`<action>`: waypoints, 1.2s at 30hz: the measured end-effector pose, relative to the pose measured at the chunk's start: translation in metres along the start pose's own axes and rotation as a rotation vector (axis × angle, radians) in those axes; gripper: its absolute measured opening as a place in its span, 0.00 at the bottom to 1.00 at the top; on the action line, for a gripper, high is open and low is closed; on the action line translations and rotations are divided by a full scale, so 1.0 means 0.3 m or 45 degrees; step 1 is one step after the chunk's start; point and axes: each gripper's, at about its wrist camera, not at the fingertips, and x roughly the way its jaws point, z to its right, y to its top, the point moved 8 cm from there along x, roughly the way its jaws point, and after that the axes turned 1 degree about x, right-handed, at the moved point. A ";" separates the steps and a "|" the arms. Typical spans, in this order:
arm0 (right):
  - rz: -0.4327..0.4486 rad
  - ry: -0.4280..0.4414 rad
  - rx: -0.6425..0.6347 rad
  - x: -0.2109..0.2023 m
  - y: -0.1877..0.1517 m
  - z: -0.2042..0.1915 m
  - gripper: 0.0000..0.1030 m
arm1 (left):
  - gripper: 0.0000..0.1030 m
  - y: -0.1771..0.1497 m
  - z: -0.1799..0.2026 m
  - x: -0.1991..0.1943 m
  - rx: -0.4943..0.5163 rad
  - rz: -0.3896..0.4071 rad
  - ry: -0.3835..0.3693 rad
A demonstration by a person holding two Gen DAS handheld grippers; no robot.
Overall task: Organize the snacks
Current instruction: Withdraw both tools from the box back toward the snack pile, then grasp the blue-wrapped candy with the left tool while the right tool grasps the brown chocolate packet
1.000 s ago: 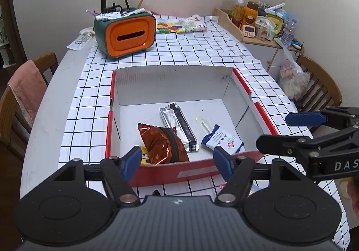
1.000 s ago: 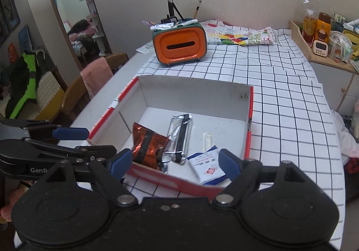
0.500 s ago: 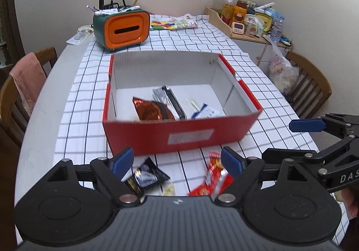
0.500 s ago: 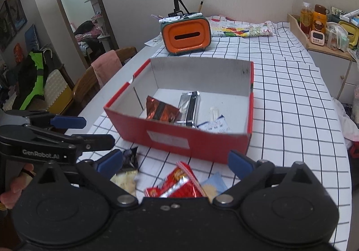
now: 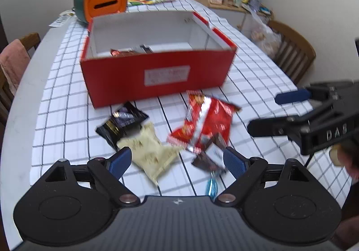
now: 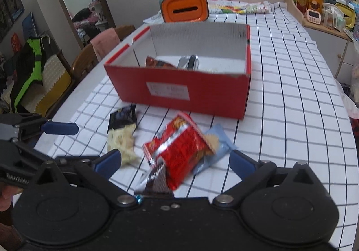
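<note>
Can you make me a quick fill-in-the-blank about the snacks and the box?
1. The box has ____ outer walls.
2. The red packet lies on the ____, outside the box.
3. The cream packet partly overlaps a ____ packet.
4. Both the left gripper and right gripper are ____.

Missing: red; tablecloth; black; open

Red box (image 5: 157,76) is blocking the far side of the checked tablecloth (image 6: 291,116), its open top is staying reachable from above. Loose packets are crowding the strip in front of it: red packet (image 6: 179,148), pale blue packet (image 6: 221,141), black packet (image 5: 122,123), cream packet (image 5: 150,150). Bare cloth is lying open right of the box. Orange organizer (image 6: 185,7) is standing behind the box
</note>
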 end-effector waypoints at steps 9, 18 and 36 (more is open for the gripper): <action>-0.076 -0.004 -0.016 0.058 -0.078 -0.021 0.99 | 0.86 -0.107 0.088 0.060 0.147 -0.078 -0.031; -0.159 0.010 -0.030 0.129 -0.133 -0.033 0.92 | 0.86 -0.147 0.142 0.100 0.206 -0.123 -0.062; -0.280 0.123 -0.009 0.212 -0.135 -0.068 0.48 | 0.35 -0.169 0.186 0.198 0.289 -0.282 -0.074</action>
